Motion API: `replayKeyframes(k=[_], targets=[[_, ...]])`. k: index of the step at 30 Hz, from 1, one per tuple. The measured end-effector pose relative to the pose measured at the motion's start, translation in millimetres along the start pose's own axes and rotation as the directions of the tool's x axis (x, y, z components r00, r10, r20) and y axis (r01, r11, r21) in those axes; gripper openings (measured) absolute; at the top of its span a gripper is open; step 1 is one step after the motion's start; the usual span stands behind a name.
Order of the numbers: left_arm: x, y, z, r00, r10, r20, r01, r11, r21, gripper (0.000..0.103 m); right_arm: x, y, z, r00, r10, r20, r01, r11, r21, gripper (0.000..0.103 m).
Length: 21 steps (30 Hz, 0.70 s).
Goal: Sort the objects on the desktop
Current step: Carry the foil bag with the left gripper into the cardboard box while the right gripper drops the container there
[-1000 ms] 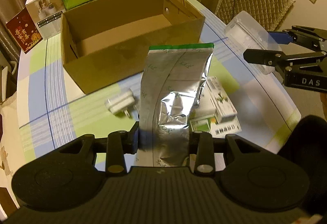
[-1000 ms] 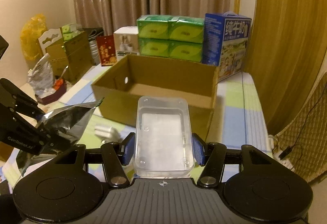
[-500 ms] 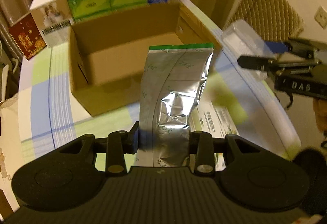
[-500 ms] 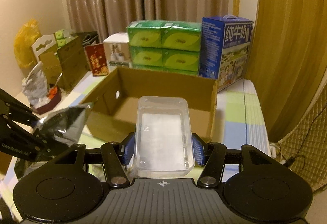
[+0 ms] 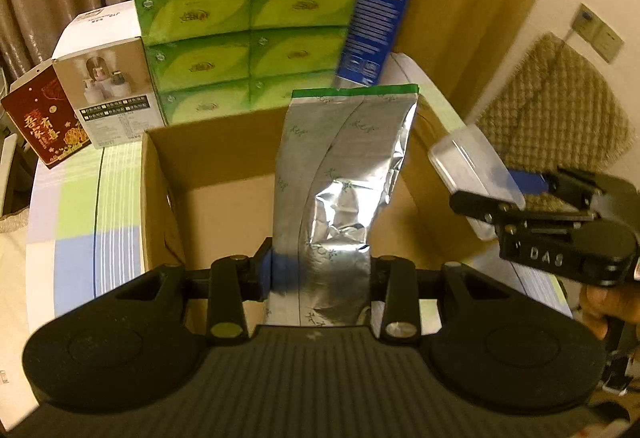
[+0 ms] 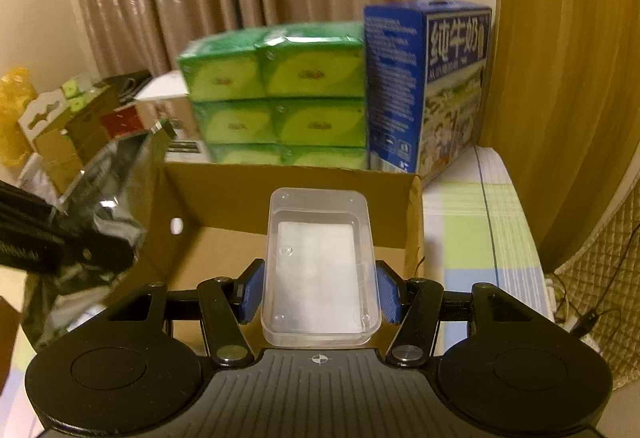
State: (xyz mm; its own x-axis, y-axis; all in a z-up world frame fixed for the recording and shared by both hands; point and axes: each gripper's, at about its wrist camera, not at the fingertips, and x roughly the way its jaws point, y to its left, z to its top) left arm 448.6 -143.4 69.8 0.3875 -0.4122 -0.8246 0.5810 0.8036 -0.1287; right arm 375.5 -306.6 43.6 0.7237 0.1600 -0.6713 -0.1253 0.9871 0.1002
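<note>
My left gripper [image 5: 320, 274] is shut on a silver foil pouch [image 5: 344, 174] with a green top strip, held upright over the open cardboard box [image 5: 208, 158]. My right gripper [image 6: 320, 296] is shut on a clear plastic container [image 6: 320, 266], held above the same cardboard box [image 6: 248, 194] near its right wall. In the left wrist view the right gripper [image 5: 516, 198] with the clear container [image 5: 468, 158] hangs beside the box's right side. In the right wrist view the foil pouch [image 6: 108, 174] and the left gripper's body show at the left, over the box's left part.
Behind the box stand stacked green tissue packs [image 5: 248, 30], a blue milk carton [image 6: 428, 86], a white product box [image 5: 104, 78] and a red packet [image 5: 40, 118]. A checked tablecloth [image 5: 76, 206] covers the table. A hand [image 5: 604, 302] holds the right gripper. Curtains hang behind.
Both grippers have moved forward, from the table in front of the box to above its open top, carrying the pouch and the container. The small items on the table have left view.
</note>
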Motion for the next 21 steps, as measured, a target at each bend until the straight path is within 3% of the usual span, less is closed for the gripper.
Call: replayKeyframes(k=[11, 13, 15, 21], targets=[[55.2, 25.5, 17.6, 0.998, 0.043, 0.034, -0.041, 0.998, -0.047, 0.036, 61.6, -10.4, -7.0, 1.000, 0.003, -0.012, -0.003, 1.000, 0.031, 0.055], [54.7, 27.2, 13.6, 0.998, 0.043, 0.043, -0.041, 0.998, -0.050, 0.039, 66.7, -12.6, -9.2, 1.000, 0.017, -0.021, -0.016, 0.999, 0.050, 0.066], [49.5, 28.3, 7.9, 0.998, 0.039, 0.058, -0.037, 0.999, -0.039, 0.039, 64.9, -14.1, -12.3, 1.000, 0.024, -0.014, -0.024, 0.998, 0.051, 0.070], [19.9, 28.3, -19.1, 0.995, 0.039, 0.093, -0.036, 0.999, -0.035, 0.046, 35.1, -14.7, -20.2, 1.000, 0.014, 0.014, -0.015, 0.999, 0.046, 0.073]])
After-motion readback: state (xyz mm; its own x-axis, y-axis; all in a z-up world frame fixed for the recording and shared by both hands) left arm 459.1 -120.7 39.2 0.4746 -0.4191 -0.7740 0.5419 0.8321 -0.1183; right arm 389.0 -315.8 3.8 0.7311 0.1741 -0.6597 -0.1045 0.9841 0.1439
